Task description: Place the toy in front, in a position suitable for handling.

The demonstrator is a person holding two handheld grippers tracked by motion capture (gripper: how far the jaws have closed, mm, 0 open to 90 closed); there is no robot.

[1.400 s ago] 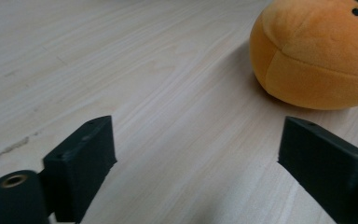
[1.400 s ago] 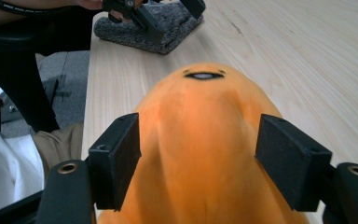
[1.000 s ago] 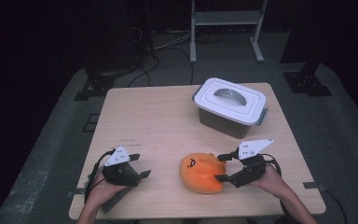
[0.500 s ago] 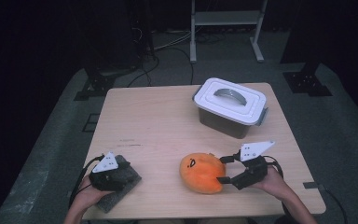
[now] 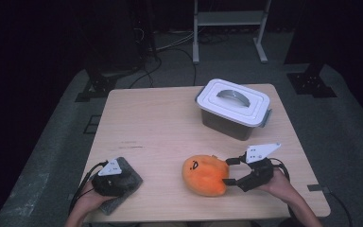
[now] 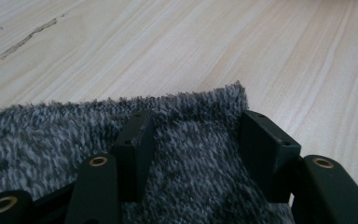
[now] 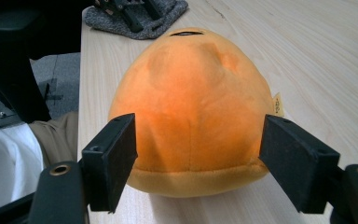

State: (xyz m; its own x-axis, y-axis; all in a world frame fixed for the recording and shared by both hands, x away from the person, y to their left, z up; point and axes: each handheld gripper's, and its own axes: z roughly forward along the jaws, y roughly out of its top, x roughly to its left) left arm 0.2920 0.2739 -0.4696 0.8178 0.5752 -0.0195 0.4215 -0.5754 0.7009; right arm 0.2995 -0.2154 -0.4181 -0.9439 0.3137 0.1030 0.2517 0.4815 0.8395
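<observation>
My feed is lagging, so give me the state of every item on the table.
Box: lid on, upright.
Orange plush toy: on the table, between the open right tongs.
Grey cloth: flat at the table's corner; left tongs just closing over it, not yet pinching.

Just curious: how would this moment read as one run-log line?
left gripper: closing on grey cloth | right gripper: open around orange plush | lidded box: untouched
</observation>
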